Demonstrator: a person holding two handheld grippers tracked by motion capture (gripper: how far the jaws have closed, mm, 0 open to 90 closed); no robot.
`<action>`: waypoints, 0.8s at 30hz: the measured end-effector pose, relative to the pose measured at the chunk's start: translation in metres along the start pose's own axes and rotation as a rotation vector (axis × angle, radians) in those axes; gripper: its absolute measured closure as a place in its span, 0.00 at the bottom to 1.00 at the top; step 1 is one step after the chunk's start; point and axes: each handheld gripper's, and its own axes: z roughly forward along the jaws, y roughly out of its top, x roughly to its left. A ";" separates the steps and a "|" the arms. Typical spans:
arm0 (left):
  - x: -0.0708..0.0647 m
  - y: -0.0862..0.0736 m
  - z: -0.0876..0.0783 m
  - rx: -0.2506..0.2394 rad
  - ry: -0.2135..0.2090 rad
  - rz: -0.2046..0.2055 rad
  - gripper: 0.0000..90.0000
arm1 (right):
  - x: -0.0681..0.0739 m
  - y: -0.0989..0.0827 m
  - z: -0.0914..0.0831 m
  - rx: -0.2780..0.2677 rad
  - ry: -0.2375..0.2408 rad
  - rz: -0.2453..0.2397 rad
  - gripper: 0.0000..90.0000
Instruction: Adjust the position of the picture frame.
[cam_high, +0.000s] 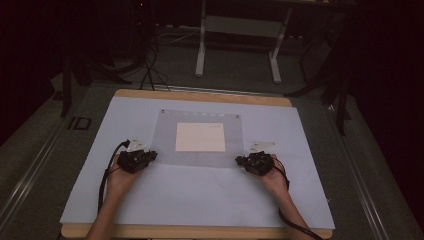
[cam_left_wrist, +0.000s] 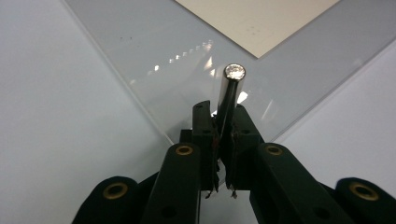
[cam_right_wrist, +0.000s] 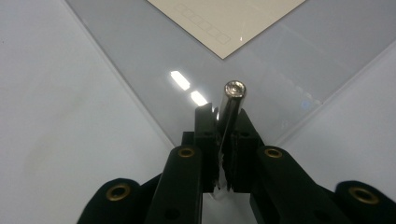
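Pale table sheet (cam_high: 200, 195), dim room

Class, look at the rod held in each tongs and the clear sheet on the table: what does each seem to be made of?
Rod in the left tongs and rod in the right tongs: probably polished metal, given the mirror-bright round ends. Clear sheet: likely glossy transparent plastic; lamp glints show on it, and the cream paper shows through or lies on it.
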 end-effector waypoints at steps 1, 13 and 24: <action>0.000 0.000 0.000 -0.001 0.004 0.010 0.94 | 0.000 0.000 0.000 0.003 -0.003 -0.002 0.94; -0.001 -0.001 -0.001 -0.014 -0.009 0.065 0.94 | 0.003 0.001 0.000 0.007 -0.026 -0.015 0.95; -0.008 0.001 -0.002 -0.005 0.000 0.124 0.94 | 0.002 0.000 -0.002 0.008 -0.066 -0.027 0.95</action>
